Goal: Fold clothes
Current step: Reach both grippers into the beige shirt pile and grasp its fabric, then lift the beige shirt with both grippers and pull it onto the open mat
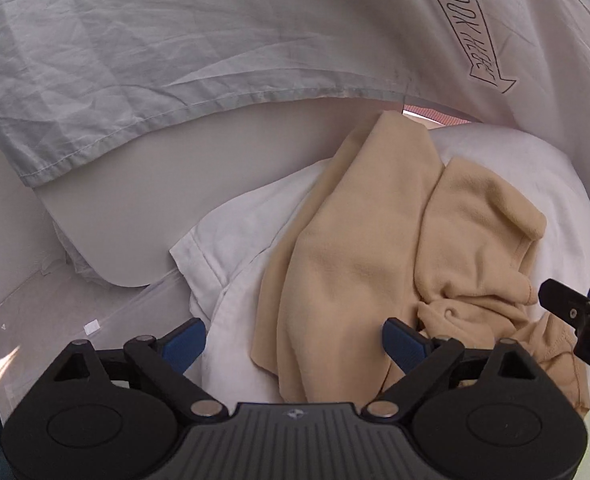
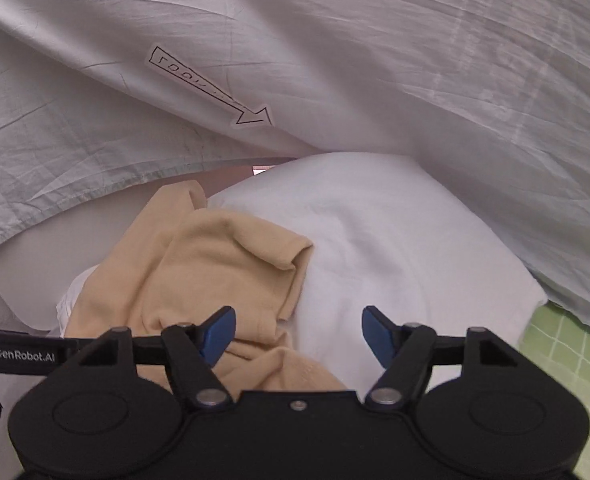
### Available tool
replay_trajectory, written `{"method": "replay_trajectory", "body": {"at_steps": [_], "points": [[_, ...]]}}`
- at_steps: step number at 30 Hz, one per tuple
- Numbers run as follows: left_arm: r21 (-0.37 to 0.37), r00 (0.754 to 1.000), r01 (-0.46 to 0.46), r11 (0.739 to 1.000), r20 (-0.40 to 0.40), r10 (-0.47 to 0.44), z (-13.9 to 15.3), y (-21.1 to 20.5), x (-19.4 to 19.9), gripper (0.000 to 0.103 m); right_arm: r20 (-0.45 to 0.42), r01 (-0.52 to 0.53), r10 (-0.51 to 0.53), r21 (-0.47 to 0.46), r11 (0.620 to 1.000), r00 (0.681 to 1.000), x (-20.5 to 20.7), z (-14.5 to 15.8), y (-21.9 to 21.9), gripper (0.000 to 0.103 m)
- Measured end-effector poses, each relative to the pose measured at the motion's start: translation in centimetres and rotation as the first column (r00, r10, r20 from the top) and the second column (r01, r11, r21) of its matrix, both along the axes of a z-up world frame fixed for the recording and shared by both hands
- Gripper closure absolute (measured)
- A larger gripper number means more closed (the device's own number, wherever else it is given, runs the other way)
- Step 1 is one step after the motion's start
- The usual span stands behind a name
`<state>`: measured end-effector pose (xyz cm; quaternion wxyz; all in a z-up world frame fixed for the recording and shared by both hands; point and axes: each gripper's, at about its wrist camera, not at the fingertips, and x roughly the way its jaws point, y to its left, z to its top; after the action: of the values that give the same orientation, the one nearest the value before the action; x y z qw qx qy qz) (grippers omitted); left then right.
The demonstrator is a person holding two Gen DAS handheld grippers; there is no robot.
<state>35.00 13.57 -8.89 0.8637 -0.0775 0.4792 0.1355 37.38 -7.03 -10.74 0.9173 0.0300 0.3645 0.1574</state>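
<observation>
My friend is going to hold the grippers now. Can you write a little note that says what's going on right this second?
Left hand-held gripper: open, holding nothing, over the tan garment.
Right hand-held gripper: open, holding nothing, over the tan garment's edge and the white garment under it.
Tan garment lies crumpled on the white one; a pale sheet with an arrow drawing lies behind.
Done: no neat fold visible.
Left: grasp the tan garment, spread it, fold it, probably then the white one.
</observation>
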Motion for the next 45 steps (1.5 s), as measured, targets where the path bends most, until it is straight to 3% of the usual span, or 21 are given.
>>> {"method": "replay_trajectory", "body": {"at_steps": [6,9,12,14,17,23,28,33,45], "points": [[-0.077,0.999,-0.01,0.997,0.034,0.013,-0.9,0.5,1.2,0.036,-0.061,-0.054,0.058,0.062,0.997,0.996,2.0,-2.0,2.0,0.055],[-0.077,0.999,-0.006,0.997,0.051,0.01,-0.6,0.2,0.9,0.047,-0.066,-0.061,0.066,0.078,0.995,0.996,2.3,-2.1,2.1,0.063],[-0.069,0.998,-0.005,0.998,0.07,0.009,0.1,-0.2,0.2,0.06,-0.028,-0.1,0.102,0.055,0.993,0.994,1.6,-1.6,2.1,0.084],[-0.063,0.997,-0.004,0.998,0.083,0.009,0.5,-0.5,-0.2,0.072,-0.001,-0.103,0.103,0.057,0.993,0.995,0.7,-1.0,1.5,0.087],[-0.055,0.995,-0.003,0.998,0.102,0.008,1.1,-0.9,-0.9,0.082,0.063,-0.094,0.091,0.045,0.995,0.994,-1.5,0.7,0.3,0.089],[-0.068,0.986,0.008,0.998,0.166,0.003,4.5,-1.9,-5.3,0.089,0.182,-0.014,0.012,0.013,1.0,0.983,-8.4,4.5,-3.9,0.089],[-0.09,0.979,0.09,0.992,0.193,-0.072,6.6,-4.5,-11.8,0.096,0.214,0.109,-0.108,0.009,0.994,0.971,-16.1,6.9,-8.6,0.09],[-0.086,0.971,0.186,0.979,0.171,-0.169,6.3,-9.4,-18.8,0.098,0.184,0.249,-0.244,-0.006,0.968,0.952,-24.4,6.7,-13.9,0.09],[-0.095,0.958,0.283,0.954,0.071,-0.277,2.4,-19.7,-31.3,0.098,0.043,0.479,-0.477,-0.059,0.876,0.878,-41.1,2.3,-27.2,0.09]]}}
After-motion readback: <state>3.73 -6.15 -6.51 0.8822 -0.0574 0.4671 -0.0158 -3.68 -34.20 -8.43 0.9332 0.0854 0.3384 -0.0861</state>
